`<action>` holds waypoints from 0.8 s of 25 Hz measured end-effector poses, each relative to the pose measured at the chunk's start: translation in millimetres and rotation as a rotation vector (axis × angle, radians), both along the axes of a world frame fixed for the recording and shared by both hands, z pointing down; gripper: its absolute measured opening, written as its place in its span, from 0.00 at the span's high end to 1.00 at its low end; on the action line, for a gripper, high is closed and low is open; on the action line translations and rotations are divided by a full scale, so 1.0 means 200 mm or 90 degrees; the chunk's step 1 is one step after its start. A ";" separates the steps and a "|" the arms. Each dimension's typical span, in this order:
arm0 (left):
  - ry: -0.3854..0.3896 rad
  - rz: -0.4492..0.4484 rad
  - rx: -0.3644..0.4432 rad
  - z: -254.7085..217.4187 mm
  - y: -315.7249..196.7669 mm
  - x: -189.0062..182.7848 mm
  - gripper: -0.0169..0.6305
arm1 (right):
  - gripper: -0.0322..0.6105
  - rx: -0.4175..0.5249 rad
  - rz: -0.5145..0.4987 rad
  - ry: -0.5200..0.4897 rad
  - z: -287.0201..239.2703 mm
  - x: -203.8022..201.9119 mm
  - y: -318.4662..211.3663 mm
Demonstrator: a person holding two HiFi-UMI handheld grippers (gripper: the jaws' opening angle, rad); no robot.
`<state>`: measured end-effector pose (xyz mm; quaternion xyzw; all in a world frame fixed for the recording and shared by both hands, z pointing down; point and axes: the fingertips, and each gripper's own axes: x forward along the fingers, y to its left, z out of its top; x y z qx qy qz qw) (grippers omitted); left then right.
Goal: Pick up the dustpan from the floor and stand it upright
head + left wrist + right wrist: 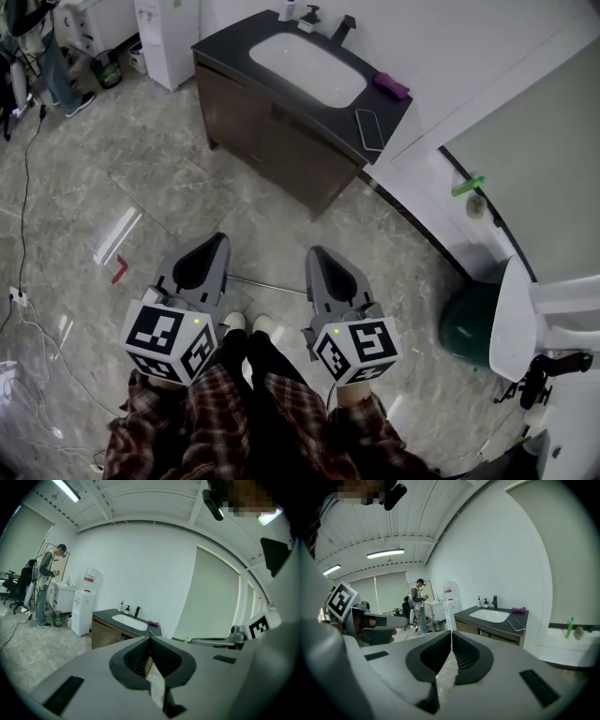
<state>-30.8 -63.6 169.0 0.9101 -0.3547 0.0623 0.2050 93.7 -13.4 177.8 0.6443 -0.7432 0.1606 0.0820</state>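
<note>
Tiled floor point(187, 187), with the task not yet begun. My left gripper point(217, 246) and right gripper point(317, 258) have their jaws closed together and hold nothing. A thin rod point(267, 285), probably the dustpan's handle, lies flat between them. The lift and the standing upright remain.

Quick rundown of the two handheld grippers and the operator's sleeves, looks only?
Left gripper and right gripper match: grey teardrop-shaped shells, with black ribbed lining inside the jaws. Each carries a cube at the rear, left cube and right cube, with black-and-white square markers and a small green light. No cables seen on either. The sleeves are red-and-dark plaid.
</note>
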 end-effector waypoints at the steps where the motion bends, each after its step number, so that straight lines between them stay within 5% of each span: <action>1: -0.003 -0.007 -0.006 0.03 0.00 -0.01 0.96 | 0.93 -0.007 -0.006 -0.003 0.03 0.00 -0.01; 10: -0.042 -0.065 -0.073 0.51 0.00 -0.09 0.95 | 0.93 -0.086 -0.053 0.001 0.51 0.02 -0.10; 20: -0.025 -0.118 -0.144 1.22 0.00 -0.16 0.96 | 0.90 -0.185 -0.121 0.000 1.42 -0.08 -0.23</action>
